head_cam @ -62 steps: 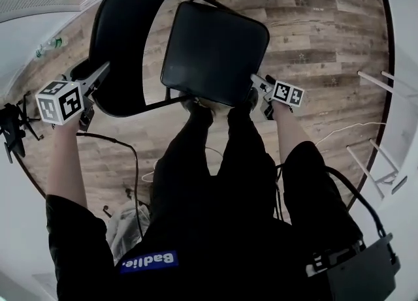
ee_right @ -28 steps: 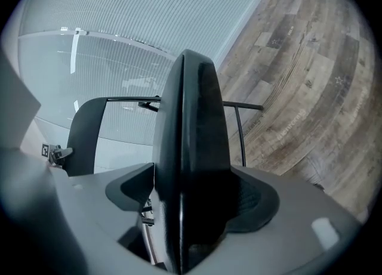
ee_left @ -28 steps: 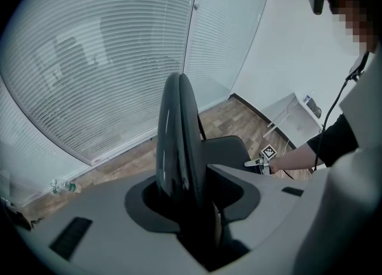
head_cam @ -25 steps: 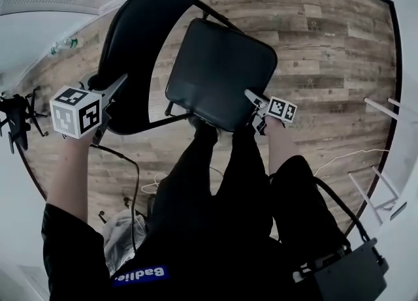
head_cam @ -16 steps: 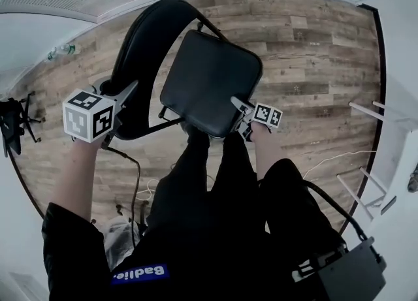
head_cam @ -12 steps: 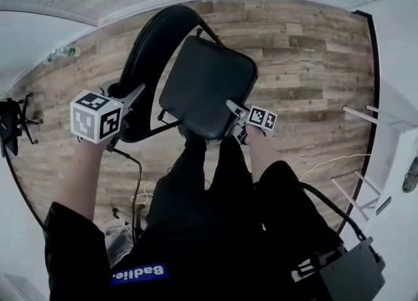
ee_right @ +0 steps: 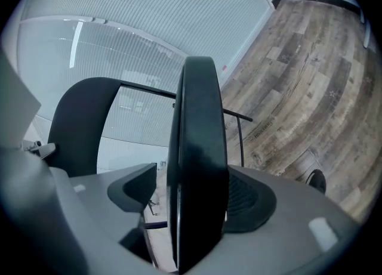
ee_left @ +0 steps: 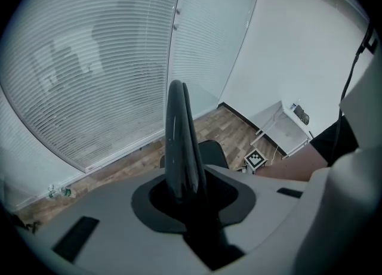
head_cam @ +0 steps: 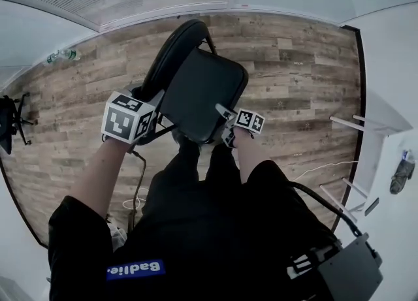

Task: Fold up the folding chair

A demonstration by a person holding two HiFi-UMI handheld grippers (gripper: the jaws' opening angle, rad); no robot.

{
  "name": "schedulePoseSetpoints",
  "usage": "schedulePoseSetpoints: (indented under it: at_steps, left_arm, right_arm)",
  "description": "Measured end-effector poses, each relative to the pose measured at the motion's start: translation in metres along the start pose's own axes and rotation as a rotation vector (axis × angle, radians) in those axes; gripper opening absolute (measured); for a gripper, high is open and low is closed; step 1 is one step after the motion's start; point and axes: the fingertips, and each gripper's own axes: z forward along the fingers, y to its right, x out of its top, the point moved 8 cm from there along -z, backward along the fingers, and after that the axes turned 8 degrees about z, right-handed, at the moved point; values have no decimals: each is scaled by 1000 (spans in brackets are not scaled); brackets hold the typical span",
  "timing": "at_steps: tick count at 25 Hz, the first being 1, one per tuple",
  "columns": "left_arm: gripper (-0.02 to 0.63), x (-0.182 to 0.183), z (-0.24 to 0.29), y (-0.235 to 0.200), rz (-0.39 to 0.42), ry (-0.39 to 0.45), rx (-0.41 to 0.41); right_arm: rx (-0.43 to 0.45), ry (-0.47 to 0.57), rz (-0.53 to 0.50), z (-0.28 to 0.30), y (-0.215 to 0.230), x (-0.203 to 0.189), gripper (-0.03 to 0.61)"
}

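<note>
My left claw (head_cam: 154, 100), its jaws just drawn in, gripped the edge of the backrest (head_cam: 171, 50). The folding chair (head_cam: 189, 74) stood on the wooden floor (head_cam: 294, 84) before me, its seat (head_cam: 202, 97) tipped up steeply. My right claw (head_cam: 224, 123), its jaws also just narrowed, clamped the seat's front edge. I judged the folding half done. Next I needed to swing the seat flush against the backrest.

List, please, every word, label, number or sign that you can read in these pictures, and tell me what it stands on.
Blue patch on the person's top: white print, upside down in the head view; possibly a name tag, so left unread.
Left marker cube and right marker cube: black-and-white square patterns only, no letters or numbers.
Bottle by the wall: label too small to read.
No other text shows.
</note>
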Motion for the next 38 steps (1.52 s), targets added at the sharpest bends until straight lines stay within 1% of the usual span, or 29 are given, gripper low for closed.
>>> schedulePoseSetpoints:
  at_steps: [4, 7, 10, 12, 14, 17, 27, 29, 33, 38]
  left_arm:
    - [84, 7, -11, 23, 15, -4, 8]
    - [84, 6, -19, 39, 16, -5, -2]
    - [85, 9, -25, 46, -3, 3, -5]
    - [85, 12, -29, 50, -26, 14, -11]
    - [86, 14, -33, 55, -57, 25, -32]
    - [91, 15, -39, 62, -79, 33, -46]
    - [101, 20, -43, 64, -71, 38, -13]
    - [101, 21, -46, 61, -72, 42, -14]
    - [101, 19, -41, 54, -48, 60, -5]
    - [101, 21, -46, 50, -58, 58, 6]
  right_arm:
    - [-15, 7, -12, -3, -22, -5, 324]
    - [-13, -16, -17, -4, -42, -16, 324]
    - [-28, -44, -26, -2, -64, -20, 324]
    - [-43, -44, -25, 1, -81, -22, 324]
    - [-63, -32, -24, 3, -98, -26, 295]
    - [-84, -34, -30, 10, -122, -31, 285]
    - [-75, -74, -62, 44, -192, -41, 287]
    - [-81, -79, -78, 50, -202, -44, 287]
    - [-86, -85, -100, 60, -219, -46, 287]
    - [-92, -83, -103, 76, -235, -48, 287]
